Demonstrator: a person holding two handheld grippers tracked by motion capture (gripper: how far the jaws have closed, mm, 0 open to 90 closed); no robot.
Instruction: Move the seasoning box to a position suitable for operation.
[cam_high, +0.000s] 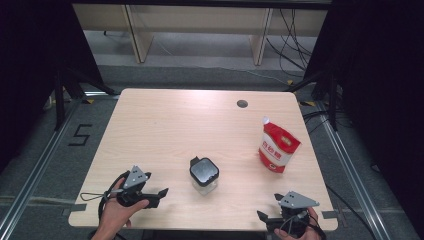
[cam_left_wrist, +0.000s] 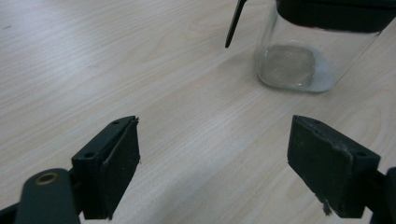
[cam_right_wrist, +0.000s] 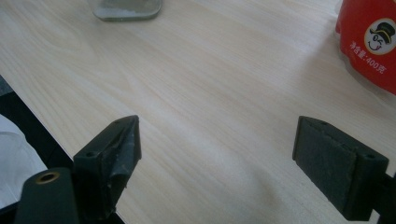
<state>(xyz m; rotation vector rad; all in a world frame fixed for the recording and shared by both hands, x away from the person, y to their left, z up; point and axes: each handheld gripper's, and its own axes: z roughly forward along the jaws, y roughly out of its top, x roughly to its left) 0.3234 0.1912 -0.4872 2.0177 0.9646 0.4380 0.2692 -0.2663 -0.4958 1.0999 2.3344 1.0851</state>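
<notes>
Clear square glass jar w/ black lid (cam_high: 204, 175) stands mid-front on pale wood tabletop (cam_high: 165, 130); red-and-white spouted pouch (cam_high: 277, 146) upright, well right. Left hand-held gripper (cam_high: 159, 196) & right hand-held gripper (cam_high: 265, 218): both jaws apart, empty, near front edge.

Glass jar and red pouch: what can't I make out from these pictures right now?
- Glass jar: high view, black lid hides contents; left gripper view, top edge crops lid.
- Red pouch: high view, print too small to read; right gripper view, frame edge crops it, spout out of frame.
</notes>
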